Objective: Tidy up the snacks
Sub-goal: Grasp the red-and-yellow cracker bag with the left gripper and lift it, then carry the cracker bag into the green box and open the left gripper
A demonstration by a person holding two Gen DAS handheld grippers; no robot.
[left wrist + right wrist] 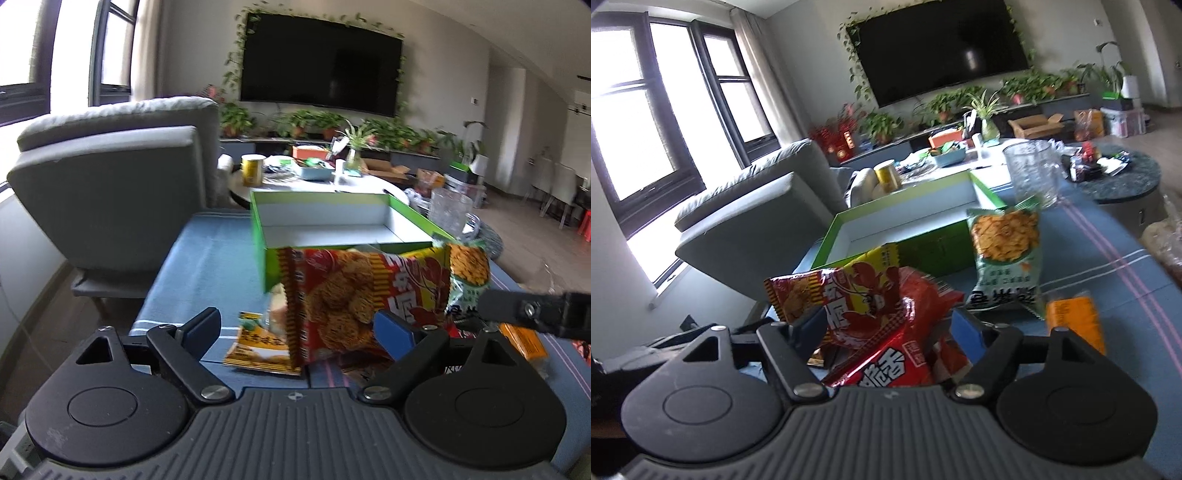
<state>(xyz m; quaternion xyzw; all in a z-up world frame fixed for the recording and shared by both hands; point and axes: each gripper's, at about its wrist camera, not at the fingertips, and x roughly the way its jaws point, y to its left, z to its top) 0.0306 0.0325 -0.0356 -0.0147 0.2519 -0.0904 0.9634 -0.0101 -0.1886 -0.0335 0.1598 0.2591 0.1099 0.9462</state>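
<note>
Snack packets (343,299) before green box (406,218), white inside showing

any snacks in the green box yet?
No: in the left wrist view the green box shows only its bare white floor.

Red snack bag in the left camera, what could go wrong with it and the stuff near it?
1. The red snack bag sits loose between the left gripper's wide-open jaws, so it might flop over short of the green box.
2. The green chip bag looks stood on end by the box, so a bump could tip it.
3. The clear jug stands just behind the box and might get knocked.
</note>
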